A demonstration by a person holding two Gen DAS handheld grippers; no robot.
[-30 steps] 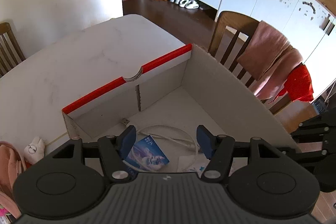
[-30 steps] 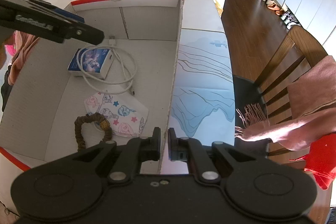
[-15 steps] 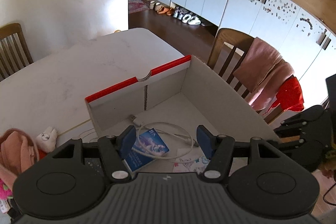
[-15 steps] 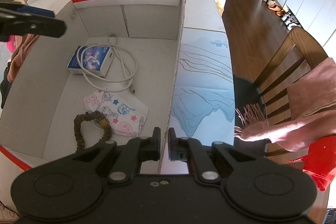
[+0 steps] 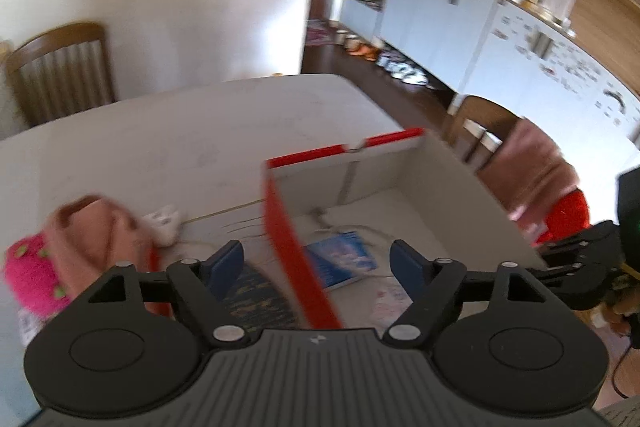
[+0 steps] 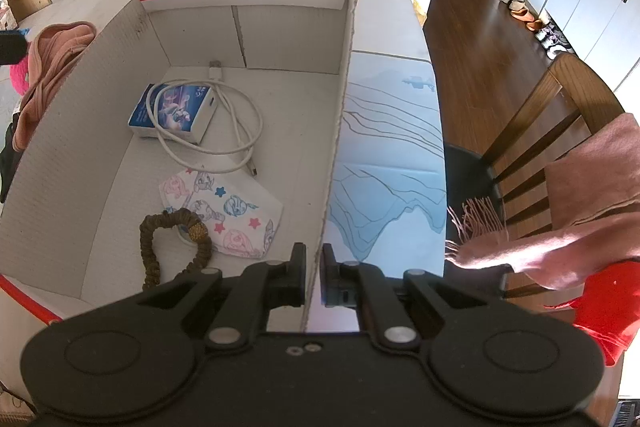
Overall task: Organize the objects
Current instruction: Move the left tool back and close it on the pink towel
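Right gripper (image 6: 314,269) is clamped on the near end of the cardboard box's right wall (image 6: 338,131), one finger on each side of the board. Inside the box (image 6: 72,99), ahead and left of that gripper: brown scrunchie (image 6: 176,247) nearest, a printed face mask (image 6: 224,211) touching it just beyond, then a coiled white cable (image 6: 236,131) looped over a small blue-and-white carton (image 6: 172,113) further in. Blue mat (image 6: 388,155) lies ahead-right of the gripper, outside the wall. Left gripper (image 5: 316,265) has its jaws opening, nothing gripped; the box's red-edged left wall (image 5: 292,259) runs up between the blue pads (image 5: 224,263) without touching them. Ahead-left of it, outside the box on the white table (image 5: 160,139): a pink-peach cloth bundle (image 5: 92,231) and a small white plush (image 5: 162,223) just beside it. View is blurred.
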